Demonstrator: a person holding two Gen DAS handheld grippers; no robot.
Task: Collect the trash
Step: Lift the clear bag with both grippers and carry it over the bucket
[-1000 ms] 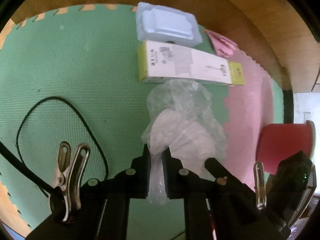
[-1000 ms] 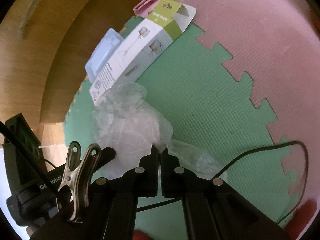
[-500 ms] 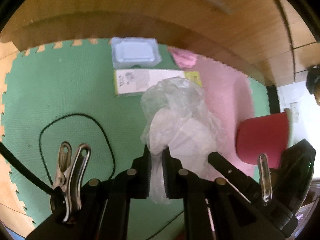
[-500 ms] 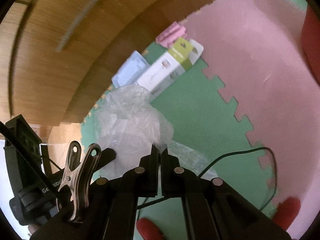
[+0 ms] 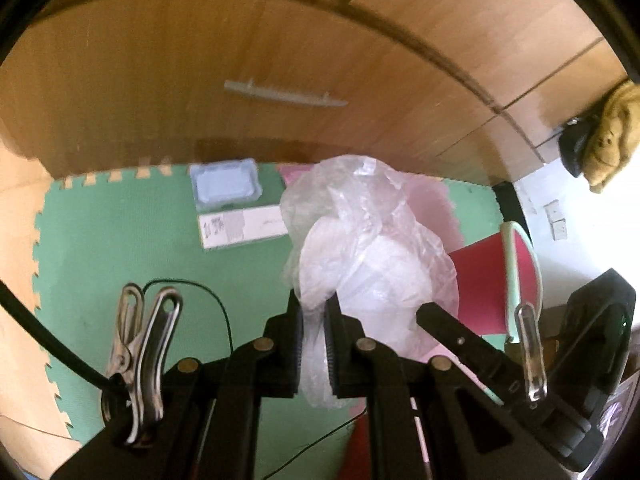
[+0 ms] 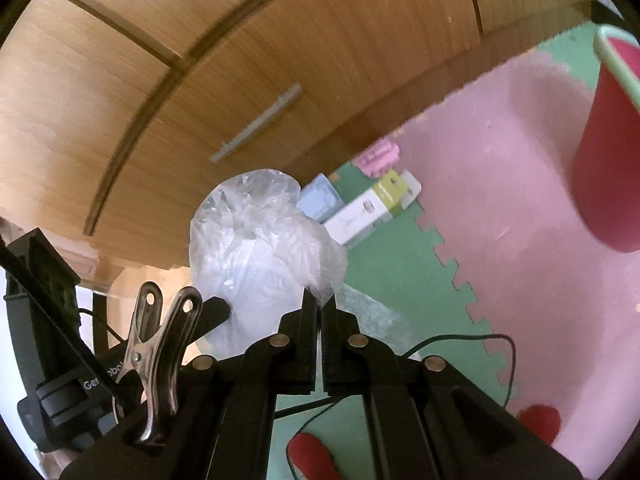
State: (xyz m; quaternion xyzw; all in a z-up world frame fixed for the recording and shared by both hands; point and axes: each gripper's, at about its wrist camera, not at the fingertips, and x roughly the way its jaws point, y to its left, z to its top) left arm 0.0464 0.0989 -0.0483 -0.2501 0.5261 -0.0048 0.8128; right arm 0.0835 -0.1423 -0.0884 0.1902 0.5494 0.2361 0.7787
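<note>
We have lifted the clear plastic bag (image 5: 360, 248) off the foam mat (image 5: 120, 240); a second ago it hung low over the white carton (image 5: 240, 228), so next comes the red bin (image 5: 492, 280). Our left gripper (image 5: 314, 320) and right gripper (image 6: 318, 308) both pinch its film. Its contents stay unclear.

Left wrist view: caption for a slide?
Left hand-held gripper lifts clear plastic bag above green mat.
</note>
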